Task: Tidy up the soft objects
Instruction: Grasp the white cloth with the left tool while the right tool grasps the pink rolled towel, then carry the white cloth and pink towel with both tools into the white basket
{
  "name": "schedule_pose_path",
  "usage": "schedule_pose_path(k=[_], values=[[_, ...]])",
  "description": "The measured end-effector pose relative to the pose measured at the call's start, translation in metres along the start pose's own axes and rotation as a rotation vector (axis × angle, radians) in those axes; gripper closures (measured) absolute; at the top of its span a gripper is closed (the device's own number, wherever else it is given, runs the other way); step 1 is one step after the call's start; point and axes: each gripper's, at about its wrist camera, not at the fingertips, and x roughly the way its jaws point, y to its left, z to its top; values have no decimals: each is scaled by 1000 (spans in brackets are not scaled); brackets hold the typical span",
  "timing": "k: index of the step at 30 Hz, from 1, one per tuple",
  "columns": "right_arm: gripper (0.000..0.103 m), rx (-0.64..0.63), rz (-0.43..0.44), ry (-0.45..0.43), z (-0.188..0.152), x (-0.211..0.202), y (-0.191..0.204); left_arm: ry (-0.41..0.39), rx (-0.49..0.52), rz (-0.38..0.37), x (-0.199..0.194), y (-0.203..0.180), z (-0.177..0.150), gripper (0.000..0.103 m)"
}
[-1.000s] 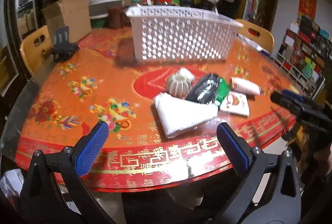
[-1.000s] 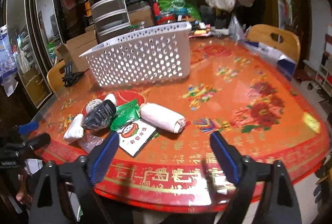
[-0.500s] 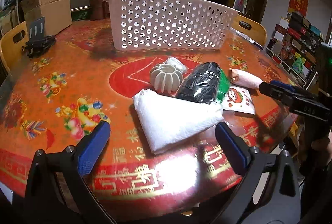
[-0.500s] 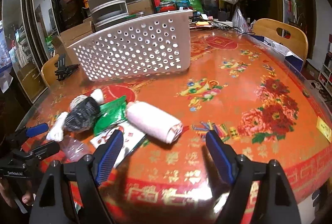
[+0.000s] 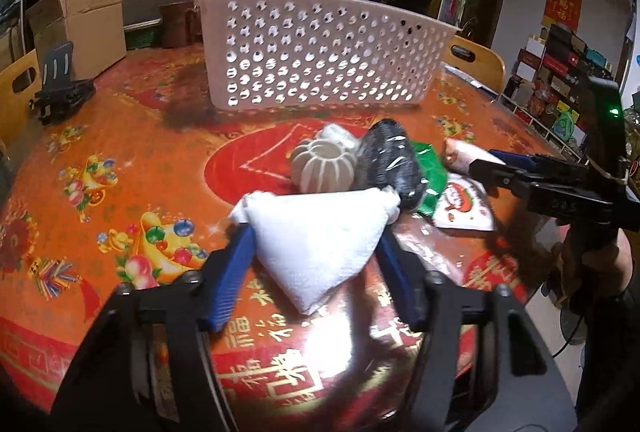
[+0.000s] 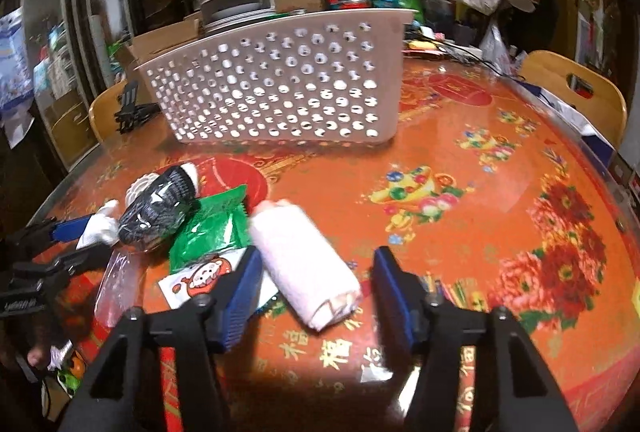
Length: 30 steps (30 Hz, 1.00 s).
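1. Behind the cluster of soft items, toward the far side of the table (image 5: 120, 160), stands the white perforated basket (image 5: 320, 52), upright; its interior is hidden by the near wall, so its contents cannot be told.
2. Nearest in front of the basket lies a ribbed white ring-shaped item (image 5: 324, 166), touching a black roll in clear wrap (image 5: 390, 164) on its right.
3. Farther from the basket, a green packet (image 6: 210, 228) lies partly under the black roll, and a white packet with a cartoon face (image 6: 200, 276) lies just beyond the green one, toward the table edge.
4. Left gripper (image 5: 316, 232): its jaws have just been closing; the blue pads press both sides of the folded white cloth (image 5: 316, 236), which lies on the table nearer the edge than the ribbed item.
5. Right gripper (image 6: 316, 272): its jaws have just been closing; the pink rolled towel (image 6: 304, 260) lies between them on the table, well in front of the basket. The left pad touches the roll; the right pad stands clear of it, so the roll is not clamped.
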Motion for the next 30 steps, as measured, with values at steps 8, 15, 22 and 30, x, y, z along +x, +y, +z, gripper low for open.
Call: schedule_pose_path(k=[8,15,22,30], values=[[72,-29,1,-13,-4,-4,7,-11,-2,-4,-2,9,1,60],[73,-20,-7,-42,-2,-15,6,-30,10,12,-9,7,1,65],[73,-6,-6,-70,5,-25,4,-51,17,20,-23,3,4,65],[73,-2,-17,-83,15,-32,1,-74,21,26,-32,1,20,65]])
